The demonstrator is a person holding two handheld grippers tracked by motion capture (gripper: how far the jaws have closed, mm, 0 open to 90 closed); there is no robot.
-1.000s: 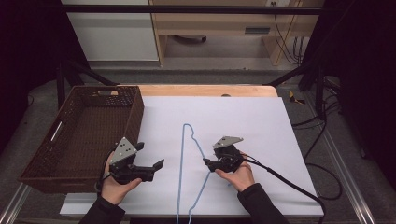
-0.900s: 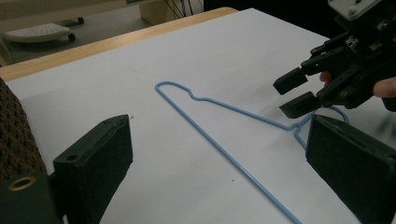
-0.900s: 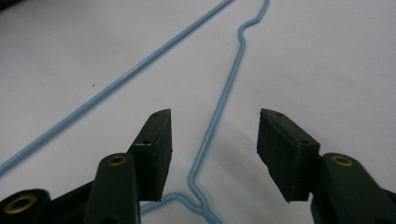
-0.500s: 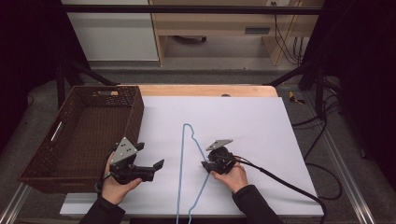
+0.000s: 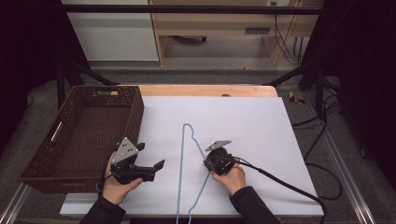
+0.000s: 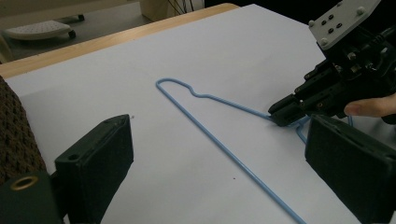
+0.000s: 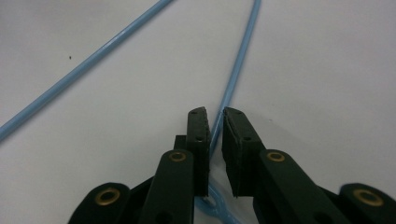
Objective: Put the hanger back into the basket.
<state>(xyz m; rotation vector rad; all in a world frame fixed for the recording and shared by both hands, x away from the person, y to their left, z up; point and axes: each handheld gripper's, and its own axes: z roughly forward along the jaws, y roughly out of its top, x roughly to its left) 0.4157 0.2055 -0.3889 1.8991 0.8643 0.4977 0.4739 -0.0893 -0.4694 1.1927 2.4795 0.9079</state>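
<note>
A blue wire hanger lies flat on the white table sheet, its hook end pointing away from the person. The right gripper has just been closing its jaws, and they now stand narrow around one wire of the hanger; the pads seem to pinch it, though a thin gap may remain. The left gripper rests beside the brown wicker basket, jaws wide and empty

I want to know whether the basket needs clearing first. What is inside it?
The basket shows a bare woven floor, with nothing lying in the part in view. The strip of floor behind its near wall is hidden by that wall.
</note>
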